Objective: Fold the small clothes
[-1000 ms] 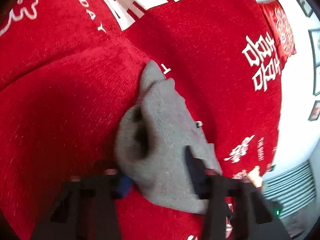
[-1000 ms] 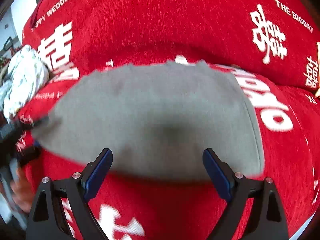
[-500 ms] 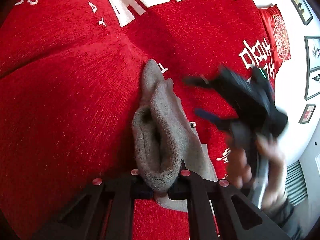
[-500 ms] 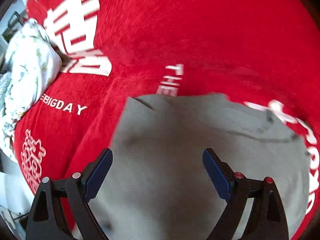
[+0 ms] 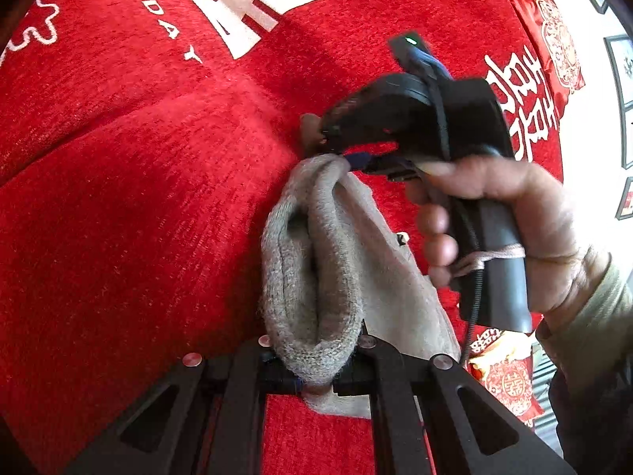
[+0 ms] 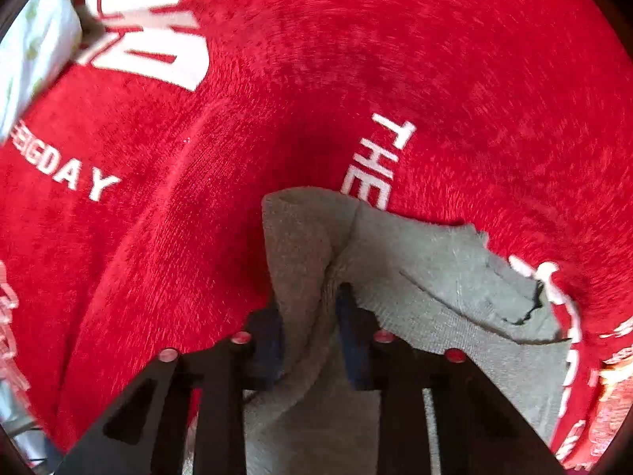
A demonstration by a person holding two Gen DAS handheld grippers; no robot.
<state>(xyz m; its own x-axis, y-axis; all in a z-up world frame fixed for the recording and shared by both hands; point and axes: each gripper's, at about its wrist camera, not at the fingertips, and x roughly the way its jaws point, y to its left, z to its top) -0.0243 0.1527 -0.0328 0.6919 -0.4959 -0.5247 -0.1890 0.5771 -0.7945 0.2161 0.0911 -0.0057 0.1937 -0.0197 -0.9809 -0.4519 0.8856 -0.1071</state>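
Observation:
A small grey knit garment (image 5: 316, 261) lies bunched on a red printed cover (image 5: 118, 198). My left gripper (image 5: 314, 360) is shut on its near folded edge. In the left wrist view my right gripper (image 5: 348, 158), held by a hand, pinches the garment's far corner. In the right wrist view my right gripper (image 6: 310, 332) is shut on a fold of the grey garment (image 6: 435, 289), which spreads flat to the right on the red cover (image 6: 435, 59).
A white floral cloth (image 6: 35, 47) lies at the far left of the red cover. A red cushion (image 5: 554, 35) sits at the back right, and a red patterned packet (image 5: 502, 376) lies near the right hand. Picture frames hang on the white wall.
My right gripper moved to the garment's far corner and shut on it. My left gripper, open a second ago, has closed on the near edge and keeps its hold.

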